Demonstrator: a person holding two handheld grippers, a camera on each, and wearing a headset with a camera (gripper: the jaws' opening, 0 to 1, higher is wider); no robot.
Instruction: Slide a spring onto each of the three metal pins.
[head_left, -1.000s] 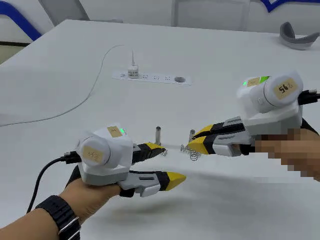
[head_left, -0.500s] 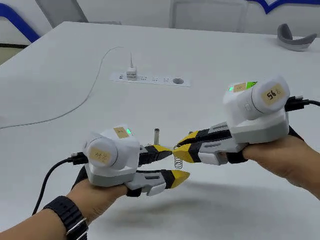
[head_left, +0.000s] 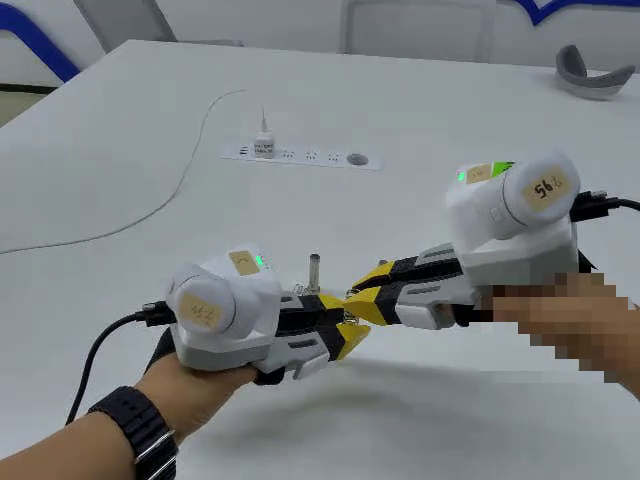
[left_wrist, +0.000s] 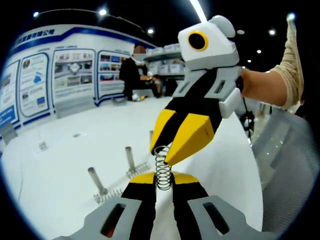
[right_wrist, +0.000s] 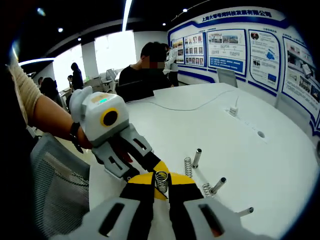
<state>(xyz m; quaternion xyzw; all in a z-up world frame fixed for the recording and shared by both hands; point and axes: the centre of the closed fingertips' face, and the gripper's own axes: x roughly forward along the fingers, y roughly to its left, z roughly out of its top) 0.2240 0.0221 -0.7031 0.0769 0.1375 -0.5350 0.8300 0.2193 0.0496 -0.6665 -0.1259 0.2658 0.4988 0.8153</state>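
Observation:
A small steel spring (left_wrist: 163, 169) stands between the yellow tips of my left gripper (left_wrist: 163, 180), which is shut on its lower end. My right gripper (left_wrist: 165, 152) comes in from above, shut on the spring's upper end. In the right gripper view the same spring (right_wrist: 161, 181) sits between my right gripper's (right_wrist: 161, 186) tips. In the head view my left gripper (head_left: 341, 322) and right gripper (head_left: 353, 300) meet tip to tip above the table, just in front of one metal pin (head_left: 314, 271). Three upright pins (right_wrist: 196, 157) (right_wrist: 217, 186) (right_wrist: 245, 212) are bare. Two more springs (right_wrist: 188, 166) (right_wrist: 206, 189) rest beside them.
A white power strip (head_left: 300, 156) with a plugged-in charger and a long white cable (head_left: 190, 170) lies further back on the white table (head_left: 450, 110). A grey curved object (head_left: 590, 75) sits at the far right corner. People stand or sit beyond the table.
My right gripper lifted a spring off the table and carried it left to my left gripper. The left gripper's jaws, open half a second ago, have closed on that spring.

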